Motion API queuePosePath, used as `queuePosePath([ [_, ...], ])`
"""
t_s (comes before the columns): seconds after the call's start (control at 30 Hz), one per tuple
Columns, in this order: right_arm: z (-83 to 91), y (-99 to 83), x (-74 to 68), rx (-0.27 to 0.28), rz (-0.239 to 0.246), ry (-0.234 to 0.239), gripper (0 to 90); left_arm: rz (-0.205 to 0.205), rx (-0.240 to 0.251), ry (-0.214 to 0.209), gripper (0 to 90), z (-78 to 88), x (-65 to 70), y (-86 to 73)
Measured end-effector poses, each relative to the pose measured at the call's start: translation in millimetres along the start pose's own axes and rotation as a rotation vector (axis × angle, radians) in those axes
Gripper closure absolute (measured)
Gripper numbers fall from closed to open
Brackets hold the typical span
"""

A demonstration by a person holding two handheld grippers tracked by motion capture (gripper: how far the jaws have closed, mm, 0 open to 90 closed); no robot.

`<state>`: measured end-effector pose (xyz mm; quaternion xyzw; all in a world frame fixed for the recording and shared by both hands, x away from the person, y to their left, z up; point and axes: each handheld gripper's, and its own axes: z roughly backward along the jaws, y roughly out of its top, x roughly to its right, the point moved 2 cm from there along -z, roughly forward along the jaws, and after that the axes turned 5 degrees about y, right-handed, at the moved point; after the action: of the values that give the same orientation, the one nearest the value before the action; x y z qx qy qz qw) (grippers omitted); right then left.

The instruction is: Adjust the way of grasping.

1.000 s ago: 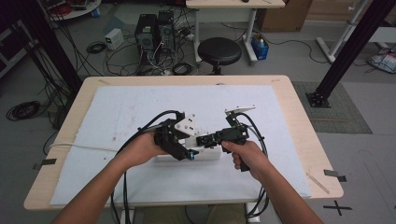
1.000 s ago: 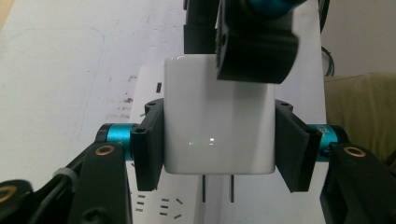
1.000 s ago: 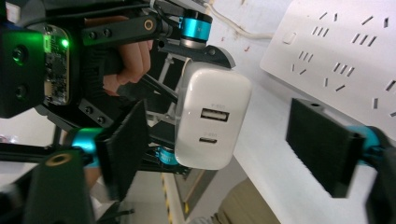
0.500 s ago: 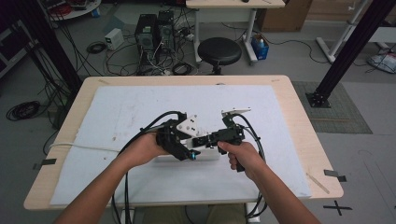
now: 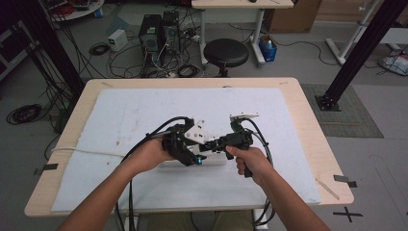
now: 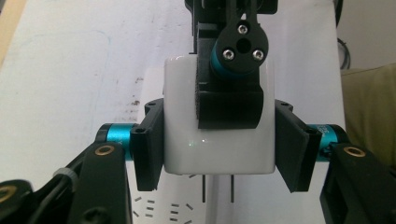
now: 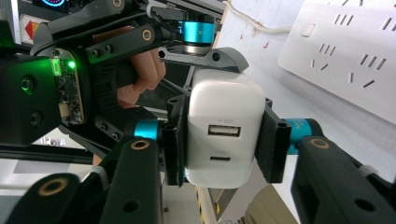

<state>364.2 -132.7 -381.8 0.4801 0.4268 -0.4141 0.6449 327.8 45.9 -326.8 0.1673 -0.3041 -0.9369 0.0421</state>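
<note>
White charger (image 7: 225,133): R view ports; L view prongs (image 6: 217,188).

Held above the power strip (image 6: 187,205) on the mat (image 5: 144,110) covering the table (image 5: 308,110): a charger (image 6: 219,140), prongs down, between both grippers. Left gripper (image 5: 185,151) to its left, right gripper (image 5: 216,144) to its right, nearly touching. Behind the table, a stool (image 5: 226,50) and computer towers (image 5: 159,31).
</note>
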Motion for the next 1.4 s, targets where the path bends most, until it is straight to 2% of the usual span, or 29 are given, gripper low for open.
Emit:
queuePosePath([
  [0.07, 0.1, 0.2, 0.1, -0.001, 0.0, -0.004, 61.2, -0.011, -0.005, 0.009, 42.3, -1.0, 0.9, 0.1],
  [0.1, 0.1, 0.6, 0.1, -0.002, -0.017, -0.006, 61.6, -0.012, -0.008, 0.019, 42.3, -1.7, 1.5, 0.3],
  [0.13, 0.2, 0.7, 0.2, 0.004, -0.006, -0.011, 62.0, -0.009, -0.013, 0.024, 42.1, -2.2, 1.1, 0.4],
  [0.17, 0.3, 0.8, 0.2, 0.011, 0.007, -0.019, 62.0, 0.009, -0.01, 0.024, 41.0, -2.6, -0.1, 0.2],
  [0.23, 1.6, 0.8, 0.4, 0.018, 0.029, -0.056, 62.0, 0.067, -0.011, 0.023, 30.4, -2.1, -3.9, -2.3],
  [0.33, 7.5, 0.8, 1.6, 0.035, 0.066, -0.1, 62.1, 0.105, -0.015, 0.021, 28.5, 1.0, -8.2, -11.2],
  [0.4, 13.0, 1.2, 1.6, 0.04, 0.096, -0.129, 62.1, 0.141, -0.026, 0.014, 23.4, 2.4, -11.0, -19.1],
  [0.5, 21.6, 1.0, 1.7, 0.039, 0.129, -0.197, 62.1, 0.176, -0.044, 0.004, 23.4, 5.9, -14.9, -32.5],
  [0.53, 24.2, 1.1, 1.9, 0.02, 0.12, -0.221, 62.1, 0.187, -0.052, -0.003, 23.3, 7.1, -16.5, -37.0],
  [0.6, 29.3, 0.0, 1.4, 0.006, 0.14, -0.282, 62.1, 0.206, -0.074, 0.0, 19.5, 10.3, -19.4, -46.3],
  [0.8, 49.0, 1.0, -2.9, 0.021, 0.194, -0.375, 62.0, 0.267, -0.13, 0.016, 19.5, 24.4, -29.8, -72.4],
  [0.97, 68.5, 7.3, -16.7, 0.023, 0.268, -0.524, 62.0, 0.32, -0.186, 0.064, 19.5, 38.9, -42.2, -92.8],
  [1.03, 75.6, 10.1, -22.1, 0.019, 0.287, -0.562, 62.0, 0.332, -0.208, 0.088, 19.5, 46.2, -48.7, -99.7],
  [1.07, 79.1, 11.3, -24.5, 0.019, 0.296, -0.575, 62.0, 0.36, -0.203, 0.106, 19.5, 48.7, -50.4, -102.3],
  [1.13, 85.7, 13.4, -28.6, 0.01, 0.311, -0.598, 62.0, 0.367, -0.22, 0.128, 19.5, 56.8, -57.0, -107.7],
  [1.2, 91.7, 14.9, -31.7, -0.006, 0.326, -0.622, 62.0, 0.39, -0.236, 0.117, 19.5, 63.8, -61.9, -112.7],
  [1.33, 102.5, 15.2, -38.4, -0.078, 0.381, -0.702, 62.0, 0.407, -0.267, 0.104, 19.5, 73.5, -69.0, -121.0],
  [1.4, 107.5, 14.5, -41.0, -0.112, 0.413, -0.728, 61.9, 0.389, -0.272, 0.094, 19.5, 75.6, -70.4, -124.4],
])
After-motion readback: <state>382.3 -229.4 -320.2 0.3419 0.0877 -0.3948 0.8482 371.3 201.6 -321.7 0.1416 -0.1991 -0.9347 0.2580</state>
